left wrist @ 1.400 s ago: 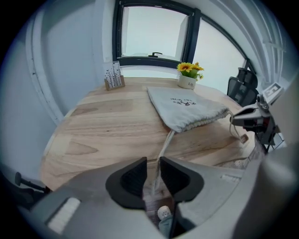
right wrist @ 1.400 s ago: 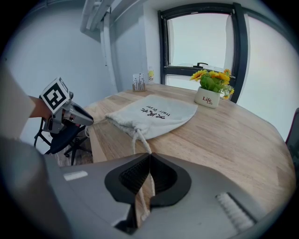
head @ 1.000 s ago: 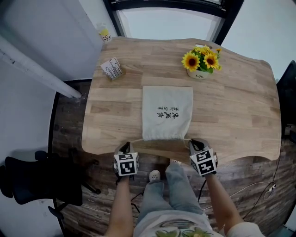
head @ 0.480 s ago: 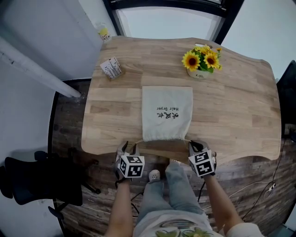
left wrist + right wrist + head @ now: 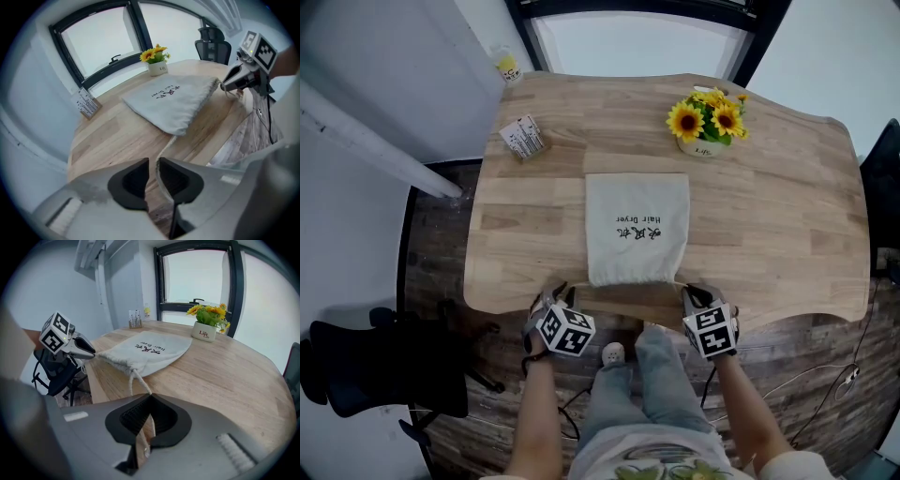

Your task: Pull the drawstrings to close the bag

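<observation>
A beige drawstring bag (image 5: 637, 228) with dark print lies flat on the wooden table (image 5: 769, 234), its gathered mouth toward the near edge. My left gripper (image 5: 555, 292) is at the mouth's left corner. In the left gripper view its jaws (image 5: 153, 161) stand slightly apart and are closing, with the left drawstring (image 5: 165, 150) running between them along one pad. My right gripper (image 5: 691, 293) is at the right corner, shut (image 5: 151, 397) on the right drawstring (image 5: 138, 380), which leads taut to the bag (image 5: 145, 350).
A pot of sunflowers (image 5: 705, 122) stands at the far right of the table and a small card box (image 5: 523, 138) at the far left. A black chair (image 5: 366, 361) is on the floor at left. The person's legs are under the near table edge.
The left gripper has turned and shifted a little to the right at the bag's corner, and its jaws have parted. The right gripper and the bag have stayed in place.
</observation>
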